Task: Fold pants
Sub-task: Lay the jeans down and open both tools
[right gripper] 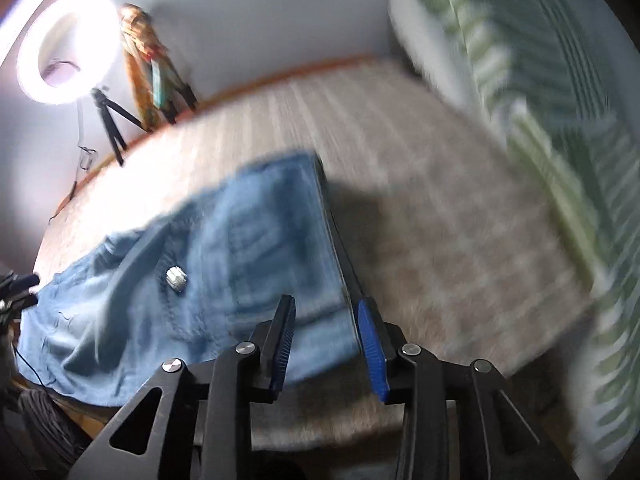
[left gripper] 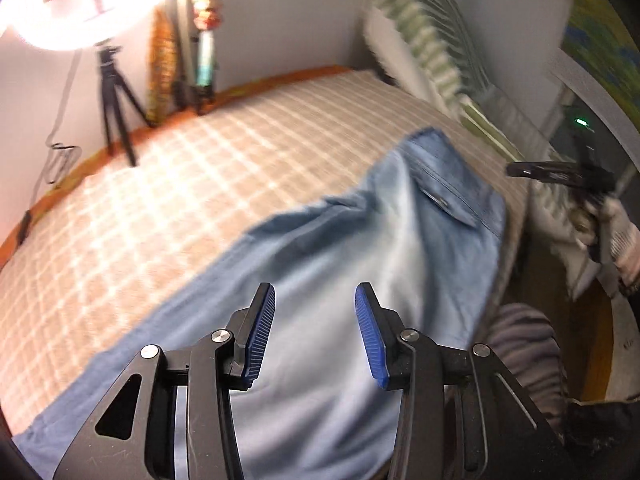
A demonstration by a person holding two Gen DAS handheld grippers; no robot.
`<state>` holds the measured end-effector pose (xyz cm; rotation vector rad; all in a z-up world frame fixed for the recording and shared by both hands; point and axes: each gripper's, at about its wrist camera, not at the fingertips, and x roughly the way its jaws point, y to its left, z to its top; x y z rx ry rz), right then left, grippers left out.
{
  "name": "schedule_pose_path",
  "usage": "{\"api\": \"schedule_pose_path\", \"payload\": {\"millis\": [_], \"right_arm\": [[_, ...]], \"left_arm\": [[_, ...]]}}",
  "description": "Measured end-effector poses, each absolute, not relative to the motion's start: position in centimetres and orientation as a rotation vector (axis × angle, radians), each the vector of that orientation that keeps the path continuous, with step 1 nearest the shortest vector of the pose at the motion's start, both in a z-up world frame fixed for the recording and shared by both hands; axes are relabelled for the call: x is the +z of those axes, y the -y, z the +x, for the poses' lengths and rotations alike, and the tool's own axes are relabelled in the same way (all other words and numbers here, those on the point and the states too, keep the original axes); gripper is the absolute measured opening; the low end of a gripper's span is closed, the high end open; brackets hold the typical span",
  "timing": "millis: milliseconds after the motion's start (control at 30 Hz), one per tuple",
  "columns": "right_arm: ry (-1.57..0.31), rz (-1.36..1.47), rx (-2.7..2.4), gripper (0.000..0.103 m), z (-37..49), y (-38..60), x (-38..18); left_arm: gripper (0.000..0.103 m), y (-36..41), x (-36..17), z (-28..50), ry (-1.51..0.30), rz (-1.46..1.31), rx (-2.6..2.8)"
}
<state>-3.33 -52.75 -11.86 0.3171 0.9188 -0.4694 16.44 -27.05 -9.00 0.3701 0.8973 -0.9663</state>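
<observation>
Light blue pants (left gripper: 340, 264) lie along the near edge of a bed with a beige checked cover (left gripper: 180, 184). The waist end with a pocket flap (left gripper: 448, 200) points away to the right. My left gripper (left gripper: 316, 300) is open and empty, hovering over the legs. In the right wrist view the pants' waist end (right gripper: 224, 264) with a metal button (right gripper: 176, 278) lies left of centre. My right gripper (right gripper: 326, 312) is open and empty, just above the waistband edge. The right gripper also shows in the left wrist view (left gripper: 560, 174), and the left gripper shows at the right view's left edge (right gripper: 18, 292).
A ring light on a tripod (left gripper: 116, 104) and a second tripod (left gripper: 200, 76) stand at the bed's far side by the wall. Green striped pillows (left gripper: 432, 32) are stacked at the head, right. The bed's near edge drops off by a striped bundle (left gripper: 520, 344).
</observation>
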Motion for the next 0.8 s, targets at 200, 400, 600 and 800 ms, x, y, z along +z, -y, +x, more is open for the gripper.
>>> {"api": "schedule_pose_path", "payload": {"millis": [200,400,600,800], "right_arm": [[-0.884,0.156,-0.187,0.047,2.3,48.4,-9.0],[-0.952,-0.008,0.054,0.056,9.6,43.0,-11.2],[-1.044,-0.161,0.141,0.056,13.9,39.1,-14.6],[-1.085,-0.220,0.182,0.058,16.1,37.1,-16.6]], "left_arm": [[0.040,21.8,-6.2,19.3,-0.837,0.291,-0.816],[0.040,12.5,-1.7,21.9,-0.779,0.195,-0.619],[0.040,4.5,2.7,22.9,-0.749,0.132,-0.463],[0.040,-3.1,6.2,22.7,-0.737,0.125,-0.309]]}}
